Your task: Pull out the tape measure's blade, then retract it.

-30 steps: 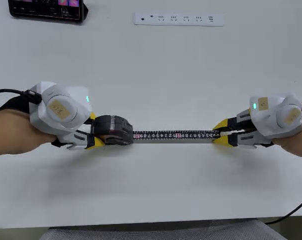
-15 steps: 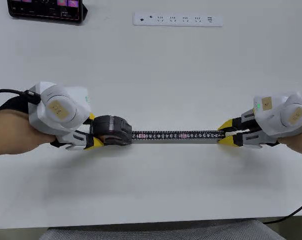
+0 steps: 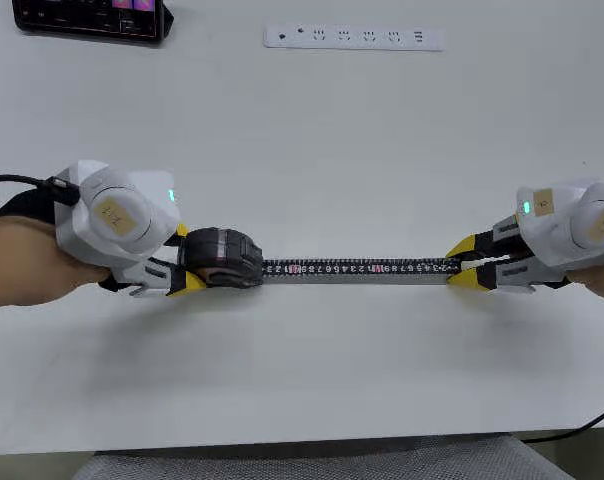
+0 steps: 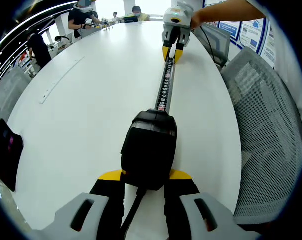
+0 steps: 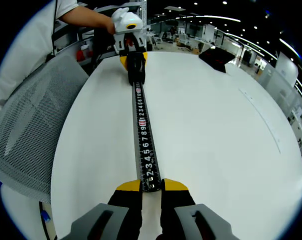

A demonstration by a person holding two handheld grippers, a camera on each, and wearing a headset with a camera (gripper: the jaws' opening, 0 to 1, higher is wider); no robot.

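– Grippers first: how do they stand?
– The left gripper (image 4: 146, 176) has its jaws closed on the rear of the black, rounded tape measure case (image 4: 150, 147), with a yellow tip on each side. The right gripper (image 5: 151, 186) is pinched narrow on the very end of the dark blade with pale numerals (image 5: 142, 130).
– Where does the case sit?
– It sits on the white table (image 3: 332, 150), back end between the left jaws and mouth facing the right gripper. The grippers are well apart, and the blade spans the gap between them.
– And its axis?
– In the head view it runs left to right, numerals up, in line with both grippers. I cannot tell whether it touches the table.
– What does each view add?
– The head view gives the far edge of the table, with a white power strip (image 3: 354, 38) and a dark screen device (image 3: 90, 18). The left gripper view shows a dark strap (image 4: 135, 210) trailing from the back of the case between the jaws. Both gripper views take in a grey mesh chair (image 4: 271, 130) beside the table. In the right one the numerals can be read, and they rise away from the jaws.
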